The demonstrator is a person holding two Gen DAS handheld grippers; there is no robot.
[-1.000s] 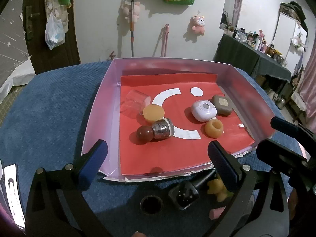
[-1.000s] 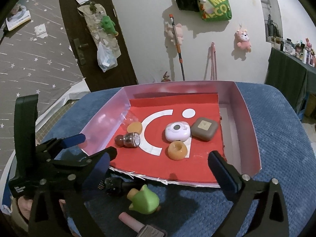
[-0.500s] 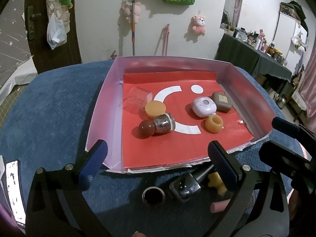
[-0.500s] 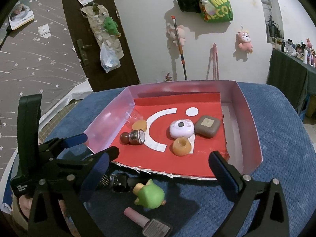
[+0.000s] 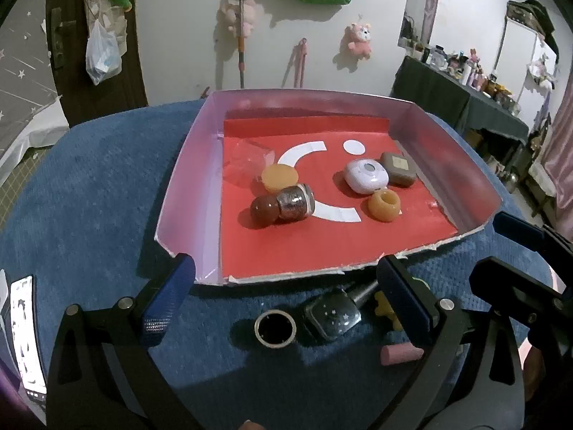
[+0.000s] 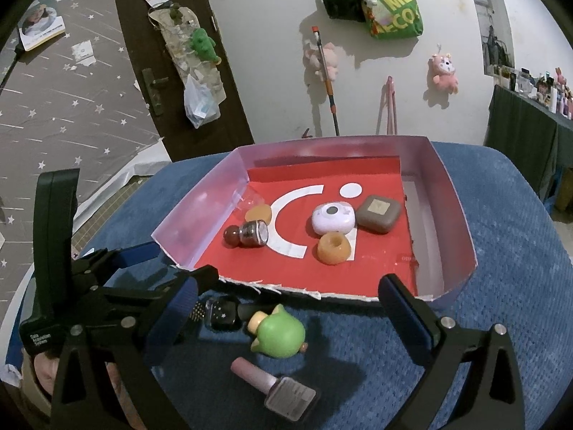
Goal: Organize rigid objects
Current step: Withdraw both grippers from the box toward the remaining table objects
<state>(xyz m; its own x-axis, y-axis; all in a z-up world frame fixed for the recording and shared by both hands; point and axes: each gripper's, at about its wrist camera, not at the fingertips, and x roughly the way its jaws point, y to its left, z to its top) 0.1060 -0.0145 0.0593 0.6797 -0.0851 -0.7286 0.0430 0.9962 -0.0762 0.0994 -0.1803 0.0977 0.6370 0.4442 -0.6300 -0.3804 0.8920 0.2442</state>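
Note:
A pink-walled tray (image 5: 186,165) (image 6: 454,211) with a red floor holds a brown-knobbed metal bottle (image 5: 283,206) (image 6: 249,234), an orange disc (image 5: 280,178), a white round case (image 5: 366,175) (image 6: 333,218), a brown square case (image 5: 398,169) (image 6: 379,213), an orange ring (image 5: 385,205) (image 6: 333,248) and a clear cup (image 5: 247,161). In front of the tray lie a black square-capped bottle (image 5: 331,313) (image 6: 222,313), a dark ring (image 5: 275,329), a green toy (image 6: 281,333) and a pink nail-polish bottle (image 6: 275,388) (image 5: 401,354). My left gripper (image 5: 286,301) is open above the ring and black bottle. My right gripper (image 6: 290,308) is open above the green toy.
The tray sits on a blue cushioned surface (image 5: 89,193) (image 6: 508,222). A phone (image 5: 25,329) lies at its left edge. The right gripper's body (image 5: 530,276) shows at the right of the left wrist view. A dark table (image 5: 462,104) with bottles stands behind.
Both grippers have pulled back and risen from the tray; more of the loose objects in front of the tray now shows. Both stay open.

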